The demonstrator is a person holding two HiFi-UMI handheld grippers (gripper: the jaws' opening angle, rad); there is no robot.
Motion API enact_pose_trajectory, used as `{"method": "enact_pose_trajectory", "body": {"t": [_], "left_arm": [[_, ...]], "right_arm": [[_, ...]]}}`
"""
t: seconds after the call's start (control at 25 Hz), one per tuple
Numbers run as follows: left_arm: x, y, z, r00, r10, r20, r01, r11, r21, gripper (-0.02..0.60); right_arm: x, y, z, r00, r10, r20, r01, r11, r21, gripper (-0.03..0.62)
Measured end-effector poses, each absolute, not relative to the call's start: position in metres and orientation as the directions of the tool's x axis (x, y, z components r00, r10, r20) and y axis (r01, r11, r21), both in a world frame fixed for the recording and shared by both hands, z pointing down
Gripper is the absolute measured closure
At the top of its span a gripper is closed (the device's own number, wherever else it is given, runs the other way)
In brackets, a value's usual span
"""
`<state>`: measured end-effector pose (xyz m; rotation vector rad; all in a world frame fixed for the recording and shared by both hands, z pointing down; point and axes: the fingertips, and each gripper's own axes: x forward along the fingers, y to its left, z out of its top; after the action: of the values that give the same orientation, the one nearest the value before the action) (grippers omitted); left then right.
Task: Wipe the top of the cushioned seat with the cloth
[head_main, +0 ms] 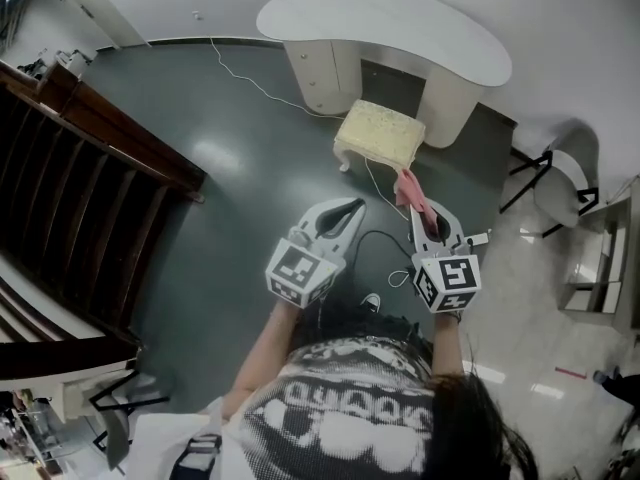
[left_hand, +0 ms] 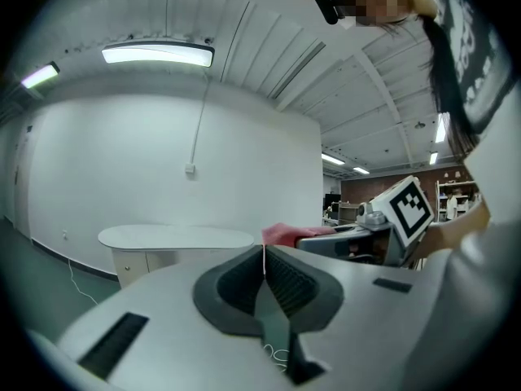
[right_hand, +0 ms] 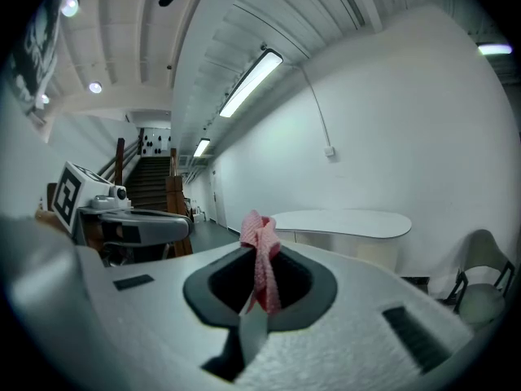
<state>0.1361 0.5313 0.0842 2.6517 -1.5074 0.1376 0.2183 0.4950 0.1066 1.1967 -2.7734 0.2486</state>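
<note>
1. Two grippers are held out over a dark green floor [head_main: 230, 168], with a dark wooden staircase [head_main: 70, 168] at the far left.
2. The left gripper [head_main: 352, 208] has its jaws pressed together, with nothing between them.
3. The cushioned seat [head_main: 380, 133], cream with short white legs, stands on the floor ahead of both grippers. It is just in front of a curved white table [head_main: 400, 18]. A thin white cable [head_main: 250, 78] trails over the floor to its left.
4. The right gripper [head_main: 422, 213] is clamped on a pink cloth [head_main: 409, 190], which sticks out bunched beyond the jaws. In the head view the cloth shows at the seat's near right corner. Whether they touch cannot be told.
5. A folding chair [head_main: 560, 183] stands at the far right.
</note>
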Motion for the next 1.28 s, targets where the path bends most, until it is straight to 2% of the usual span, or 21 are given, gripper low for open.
{"method": "enact_pose_trajectory", "body": {"t": [0.44, 1.0, 1.28], "left_arm": [[0.082, 0.437, 0.114, 0.559, -0.817, 0.140, -0.828, -0.558, 0.052, 0.575], [-0.055, 0.289, 0.146, 0.669, -0.718, 0.192, -0.740, -0.667, 0.085, 0.575], [-0.084, 0.252, 0.164, 0.690, -0.694, 0.205, -0.721, -0.683, 0.118, 0.575]], "right_arm": [[0.164, 0.403, 0.128, -0.649, -0.731, 0.210, -0.759, 0.643, -0.104, 0.582], [0.030, 0.250, 0.165, -0.553, -0.769, 0.321, -0.829, 0.547, -0.117, 0.582], [0.018, 0.237, 0.185, -0.511, -0.759, 0.403, -0.848, 0.521, -0.096, 0.582]]}}
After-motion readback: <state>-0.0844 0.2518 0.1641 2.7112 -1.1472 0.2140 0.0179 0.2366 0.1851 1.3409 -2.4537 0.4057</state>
